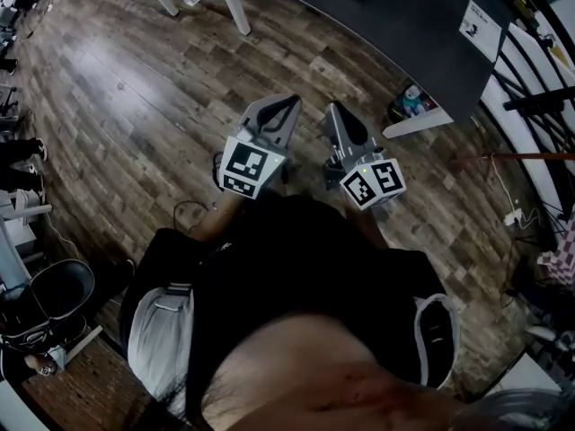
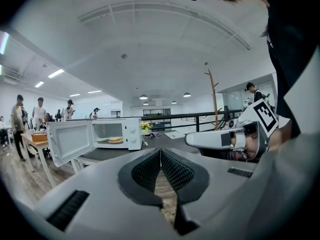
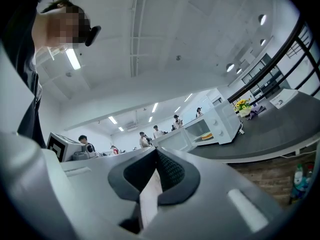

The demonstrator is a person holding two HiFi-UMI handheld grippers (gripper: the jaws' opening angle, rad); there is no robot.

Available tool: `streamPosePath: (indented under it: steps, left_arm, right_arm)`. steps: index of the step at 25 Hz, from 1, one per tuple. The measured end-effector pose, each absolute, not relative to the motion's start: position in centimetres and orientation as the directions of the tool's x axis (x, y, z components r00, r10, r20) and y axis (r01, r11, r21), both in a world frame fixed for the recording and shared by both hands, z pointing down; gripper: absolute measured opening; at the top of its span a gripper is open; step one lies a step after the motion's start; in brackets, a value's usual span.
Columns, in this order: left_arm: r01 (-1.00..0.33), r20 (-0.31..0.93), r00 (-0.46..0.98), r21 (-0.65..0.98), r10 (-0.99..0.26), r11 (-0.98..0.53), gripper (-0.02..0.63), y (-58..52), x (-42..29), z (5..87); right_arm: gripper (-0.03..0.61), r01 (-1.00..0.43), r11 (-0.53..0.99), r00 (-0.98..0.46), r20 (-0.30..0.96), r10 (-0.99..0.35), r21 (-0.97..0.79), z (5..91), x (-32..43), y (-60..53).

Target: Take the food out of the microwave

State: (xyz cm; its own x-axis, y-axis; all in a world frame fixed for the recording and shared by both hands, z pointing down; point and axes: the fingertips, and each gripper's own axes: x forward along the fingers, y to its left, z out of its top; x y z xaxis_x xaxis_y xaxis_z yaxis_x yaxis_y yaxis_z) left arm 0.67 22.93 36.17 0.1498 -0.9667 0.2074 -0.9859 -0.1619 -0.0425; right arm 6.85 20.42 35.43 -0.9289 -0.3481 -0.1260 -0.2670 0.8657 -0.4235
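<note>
Food (image 2: 115, 140) sits in the open microwave (image 2: 132, 132); left gripper (image 2: 160, 153) and right gripper (image 3: 156, 153), jaws together and empty, should open before reaching in.

A wooden floor (image 1: 135, 106) fills the head view's upper left. A dark surface (image 1: 395, 25) with a white sheet (image 1: 480, 27) crosses its upper right. Left gripper view: yellow flowers (image 2: 145, 126) mid-frame, coat stand (image 2: 213, 91) right of centre, bystanders (image 2: 20, 119) far left.
</note>
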Motion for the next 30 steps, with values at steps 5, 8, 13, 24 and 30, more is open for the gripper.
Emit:
streamPosePath:
  steps: [5,8,13,24,30]
  left_arm:
    - [-0.985,0.196,0.163,-0.025,-0.967,-0.171,0.006,20.2,-3.0,36.6]
    - [-0.983,0.188,0.176,-0.017,-0.966,-0.183,0.007,18.1,-5.4,36.6]
    - [-0.983,0.187,0.183,0.003,-0.965,-0.186,0.007,15.4,-10.0,36.6]
    - [-0.979,0.168,0.203,0.023,-0.965,-0.202,0.008,10.8,-17.1,36.6]
    - [-0.982,0.168,0.189,0.033,-0.967,-0.187,0.007,10.4,-20.3,36.8]
  right_arm:
    - [0.0,-0.282,0.866,-0.929,-0.11,-0.354,-0.413,35.7,3.2,17.9]
    - [0.0,-0.296,0.867,-0.925,-0.106,-0.365,-0.4,35.5,0.8,15.8]
    - [0.0,-0.302,0.869,-0.927,-0.092,-0.364,-0.392,35.1,-3.7,13.5]
    - [0.0,-0.335,0.863,-0.921,-0.062,-0.385,-0.378,35.1,-10.6,8.8]
    - [0.0,-0.34,0.863,-0.922,-0.05,-0.385,-0.373,35.1,-13.3,7.9]
